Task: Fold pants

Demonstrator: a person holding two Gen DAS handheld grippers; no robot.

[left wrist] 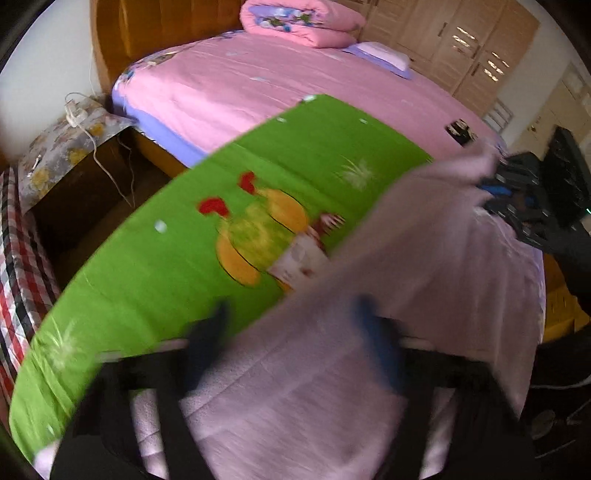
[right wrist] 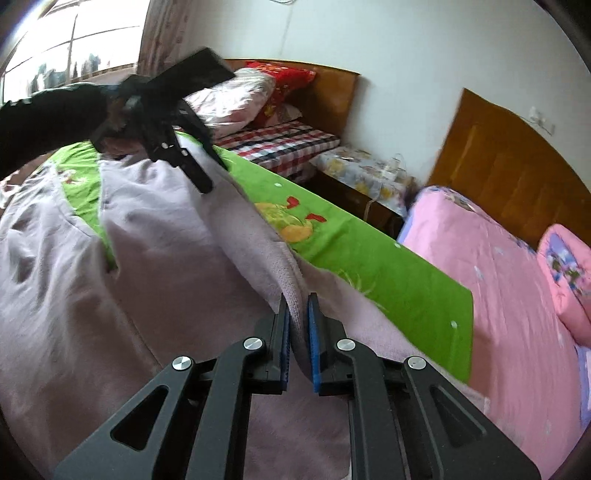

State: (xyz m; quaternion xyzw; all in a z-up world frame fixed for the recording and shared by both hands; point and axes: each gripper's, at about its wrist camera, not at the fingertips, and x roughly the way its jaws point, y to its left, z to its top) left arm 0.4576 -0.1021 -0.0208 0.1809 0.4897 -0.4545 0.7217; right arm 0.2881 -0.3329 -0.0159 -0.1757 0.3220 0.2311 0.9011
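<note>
The pale lilac pants lie on a green cartoon-print sheet on the bed. My right gripper is shut on a raised fold of the pants' edge. My left gripper shows at the far end of the same raised edge. In the blurred left wrist view the pants drape over and between the left gripper, whose fingers stand apart; the fabric hides whether they clamp it. The right gripper shows there at the far corner of the pants.
A pink bed with a folded pink quilt stands beyond the green sheet. A nightstand with a cable sits in the gap between the beds. A plaid bed and wooden headboards lie behind. Wardrobes line the far wall.
</note>
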